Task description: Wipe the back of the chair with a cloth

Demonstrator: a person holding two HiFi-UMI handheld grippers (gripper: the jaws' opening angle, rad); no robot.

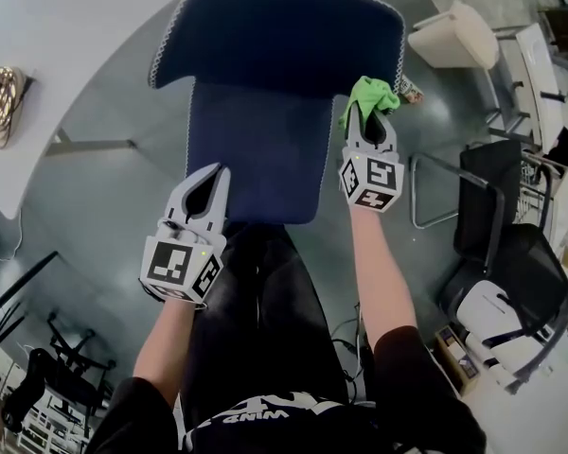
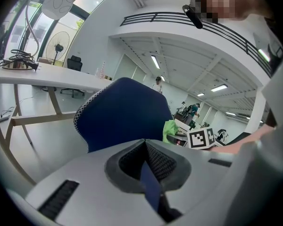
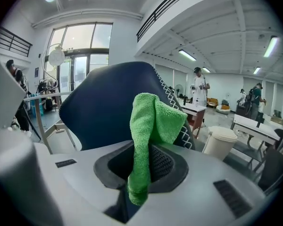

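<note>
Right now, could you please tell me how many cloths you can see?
1: the green microfibre cloth, pinched in the right tool, beside the right edge of the dark blue fabric chair back. None other shows.

Open-plan office w/ desks [image 1: 57, 26], chairs [image 1: 521, 263], strip lights [image 3: 187, 55].

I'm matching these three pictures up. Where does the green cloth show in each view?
Head view: green cloth right of centre, upper half, by the right edge of the chair back.
Left gripper view: small, just right of centre, beside the chair back's right side.
Right gripper view: large, at centre, in front of the chair back.
Shared landmark: the dark blue chair back, seen in all three.
</note>
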